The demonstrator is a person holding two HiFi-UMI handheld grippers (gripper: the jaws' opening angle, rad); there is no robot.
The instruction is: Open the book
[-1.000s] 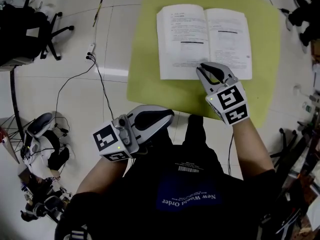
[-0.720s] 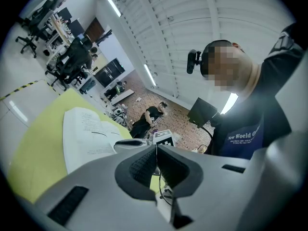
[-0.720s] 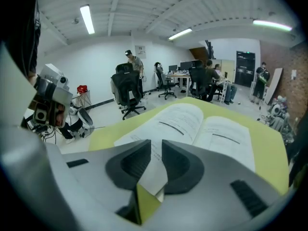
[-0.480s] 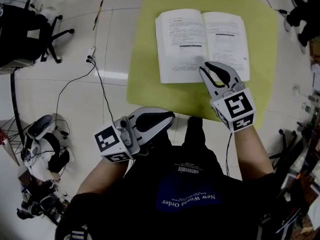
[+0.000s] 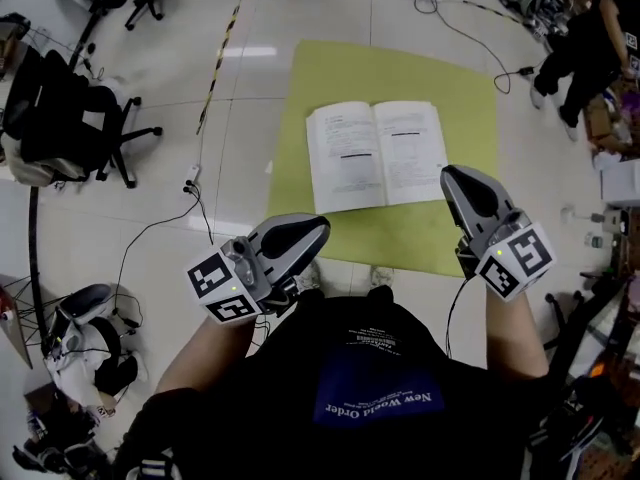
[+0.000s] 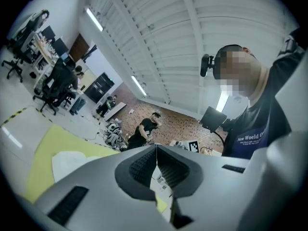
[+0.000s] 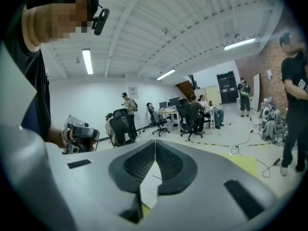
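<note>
The book [image 5: 375, 155] lies open, pages up, on a yellow-green mat [image 5: 440, 78] on the floor. Both grippers hang high above it, apart from it. My left gripper [image 5: 322, 226] is near my body, left of the mat's near edge, with its jaws together and nothing held. My right gripper [image 5: 450, 171] hovers over the mat's near right part, beside the book's right page; its jaws are closing with nothing between them. In the left gripper view the tips of my left gripper [image 6: 156, 146] meet, with the book [image 6: 67, 160] far below. In the right gripper view the tips of my right gripper [image 7: 155, 141] touch.
A black office chair [image 5: 60, 108] draped with dark cloth stands at the left. Cables and a plug strip [image 5: 190, 183] run over the white floor left of the mat. A person [image 5: 585, 38] stands at the far right. Gear [image 5: 85, 328] lies at the lower left.
Both grippers have risen well above the floor. The right gripper has left the near edge of the right page and moved right. The book looks smaller and farther below.
</note>
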